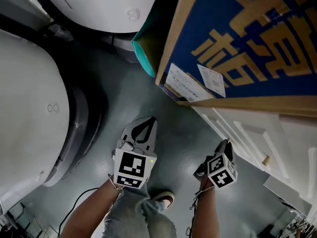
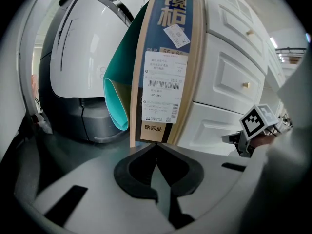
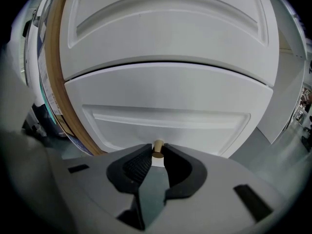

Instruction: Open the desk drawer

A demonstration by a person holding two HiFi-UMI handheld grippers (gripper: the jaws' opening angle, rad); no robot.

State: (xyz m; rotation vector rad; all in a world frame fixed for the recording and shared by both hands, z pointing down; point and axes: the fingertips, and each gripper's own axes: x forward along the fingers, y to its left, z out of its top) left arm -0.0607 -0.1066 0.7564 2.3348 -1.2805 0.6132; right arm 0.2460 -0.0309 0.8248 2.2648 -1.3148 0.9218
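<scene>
A white desk with panelled drawer fronts (image 3: 165,116) fills the right gripper view; in the head view it stands at the right (image 1: 247,133). A small tan drawer knob (image 3: 158,147) sits between the tips of my right gripper (image 3: 157,150), and both pads touch its sides. In the head view the right gripper (image 1: 225,145) points at the lowest drawer and hides that knob; another knob (image 1: 266,160) shows on a drawer beside it. My left gripper (image 1: 148,123) hangs over the grey floor, shut and empty, tips together (image 2: 156,144).
A tall cardboard box (image 1: 237,43) printed blue with yellow characters leans against the desk's left side. A teal rolled mat (image 1: 143,53) stands behind it. Large white rounded machines (image 1: 25,118) fill the left. A shoe (image 1: 163,200) and a thin cable (image 1: 79,202) are below.
</scene>
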